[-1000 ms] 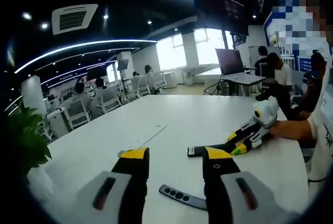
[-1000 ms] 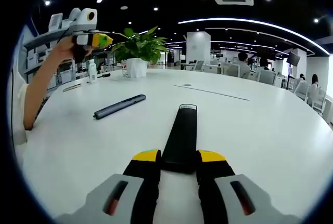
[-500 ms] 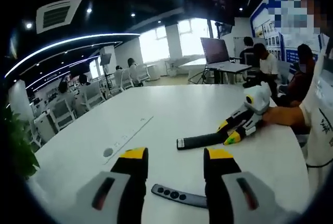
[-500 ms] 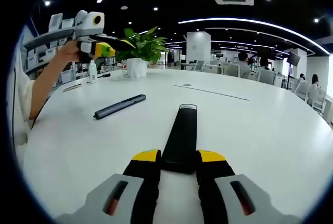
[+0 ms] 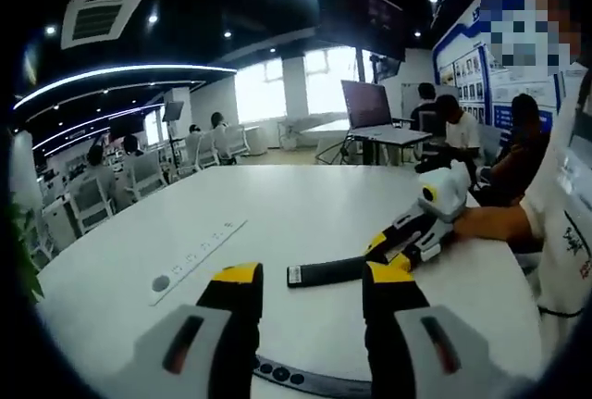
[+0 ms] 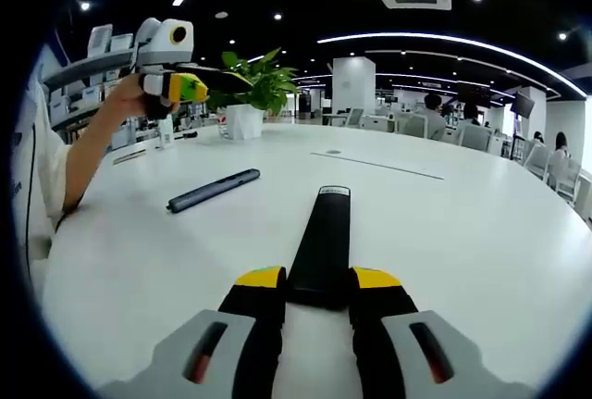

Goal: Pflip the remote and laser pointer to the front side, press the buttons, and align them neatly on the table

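My right gripper (image 6: 319, 279) is shut on the near end of a long black remote (image 6: 324, 232) that lies flat on the white table (image 6: 462, 251), pointing away from me. A dark slim laser pointer (image 6: 213, 189) lies to its left, apart from it. My left gripper (image 6: 194, 84) hangs in the air above the table's left side, held by a hand. In the left gripper view my left gripper (image 5: 314, 279) stands open with nothing between its fingers, over the laser pointer (image 5: 296, 379). Beyond it the right gripper (image 5: 387, 253) holds the remote (image 5: 324, 272).
A potted plant (image 6: 245, 107) and a small bottle (image 6: 165, 128) stand at the table's far left edge. A long flat strip (image 5: 199, 251) is set into the tabletop. People sit on chairs around the room, and a screen on a stand (image 5: 368, 107) is behind the table.
The left gripper has moved, so the laser pointer now sits lower in its view, under the jaws. In the right gripper view it has shifted slightly right. Remote and right gripper unmoved.
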The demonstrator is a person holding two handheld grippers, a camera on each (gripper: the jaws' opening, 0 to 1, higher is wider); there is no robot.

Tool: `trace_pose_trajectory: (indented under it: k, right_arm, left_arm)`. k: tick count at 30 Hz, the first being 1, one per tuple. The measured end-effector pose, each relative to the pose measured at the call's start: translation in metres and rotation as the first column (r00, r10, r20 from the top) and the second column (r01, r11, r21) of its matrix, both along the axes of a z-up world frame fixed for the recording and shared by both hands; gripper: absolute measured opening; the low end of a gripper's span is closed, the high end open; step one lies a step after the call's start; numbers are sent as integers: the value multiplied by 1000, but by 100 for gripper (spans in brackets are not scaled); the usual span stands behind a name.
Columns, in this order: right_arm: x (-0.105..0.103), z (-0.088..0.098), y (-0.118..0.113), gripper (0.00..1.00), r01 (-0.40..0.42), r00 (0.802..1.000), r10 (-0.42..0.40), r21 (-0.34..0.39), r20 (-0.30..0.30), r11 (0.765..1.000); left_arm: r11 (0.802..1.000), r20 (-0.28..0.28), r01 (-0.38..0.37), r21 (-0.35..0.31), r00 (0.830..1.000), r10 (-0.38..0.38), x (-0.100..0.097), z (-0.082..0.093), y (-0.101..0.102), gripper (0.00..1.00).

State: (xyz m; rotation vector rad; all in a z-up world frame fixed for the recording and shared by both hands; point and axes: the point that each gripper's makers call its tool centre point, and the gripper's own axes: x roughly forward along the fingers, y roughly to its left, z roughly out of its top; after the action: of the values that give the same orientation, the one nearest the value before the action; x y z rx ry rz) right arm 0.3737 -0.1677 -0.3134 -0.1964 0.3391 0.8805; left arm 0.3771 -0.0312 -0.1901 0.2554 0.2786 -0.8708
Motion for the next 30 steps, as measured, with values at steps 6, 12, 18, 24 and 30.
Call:
trace_pose_trajectory:
  k: [6, 12, 18, 24, 30]
  right_arm:
    - [-1, 0, 0, 30, -2, 1000, 2, -13, 7, 1000]
    - [-1, 0, 0, 30, 2, 1000, -2, -2, -2, 1000]
    - [-1, 0, -1, 30, -1, 1000, 1, 2, -7, 1000]
    - [-4, 0, -1, 30, -9, 1000, 9, 6, -17, 1000]
    - [-7, 0, -2, 30, -15, 1000, 15, 9, -26, 1000]
  left_arm:
    - [1000, 78, -18, 3, 997, 17, 9, 13, 2, 43]
    - [1000, 55, -20, 1, 998, 20, 8, 11, 8, 46]
    - [1000, 40, -8, -22, 999, 9, 6, 11, 5, 31]
    - [999, 37, -9, 39, 999, 7, 11, -3, 0, 41]
    - [1000, 28, -14, 20, 1000, 13, 13, -1, 2, 48]
